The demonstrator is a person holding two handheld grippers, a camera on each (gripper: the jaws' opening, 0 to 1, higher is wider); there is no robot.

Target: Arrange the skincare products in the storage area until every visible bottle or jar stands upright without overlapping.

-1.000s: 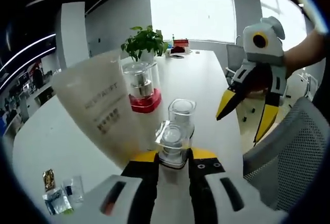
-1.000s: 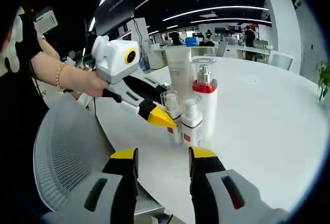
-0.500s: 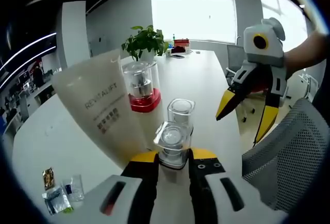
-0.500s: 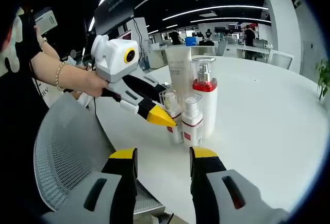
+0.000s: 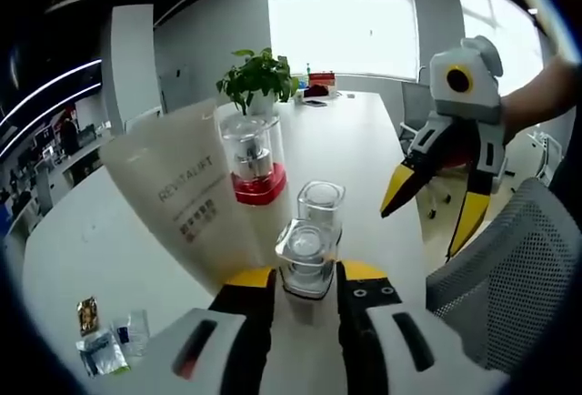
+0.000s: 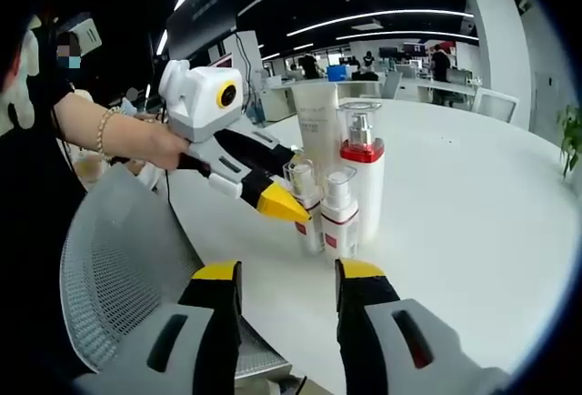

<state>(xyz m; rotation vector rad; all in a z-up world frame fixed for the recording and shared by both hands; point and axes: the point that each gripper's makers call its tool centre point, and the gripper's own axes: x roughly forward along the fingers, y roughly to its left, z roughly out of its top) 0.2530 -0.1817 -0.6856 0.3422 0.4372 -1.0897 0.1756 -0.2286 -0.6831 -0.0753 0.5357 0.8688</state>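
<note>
Here, four skincare products stand upright in a tight cluster near the edge of the white counter (image 6: 473, 222). The small clear-capped bottle (image 5: 306, 254) sits nearest the edge, and the left gripper (image 5: 307, 277) has its yellow-tipped jaws clenched on it from both sides; in the right gripper view the same bottle (image 6: 302, 197) shows with a yellow jaw tip against it. Just beside it stands a short pump bottle (image 6: 340, 213) with a red band, seen in the left gripper view as a clear cap (image 5: 320, 206) behind the held one. Behind these rises a tall white bottle with a red collar (image 6: 361, 169) and a clear cap over its pump (image 5: 253, 156). A large pale tube (image 5: 186, 204) printed with lettering stands cap-down at the back of the group, close against the tall bottle.

The right gripper (image 6: 284, 278) hangs off the counter's edge with its jaws spread apart and nothing between them; from the left gripper view it (image 5: 435, 202) hovers in the air beside the cluster.

Off to one side lie small sample sachets (image 5: 107, 345) on the counter. A potted plant (image 5: 257, 75) stands at the far end. A grey mesh chair (image 6: 118, 277) sits below the counter edge, and a person's hand (image 6: 162, 147) holds the left gripper.
</note>
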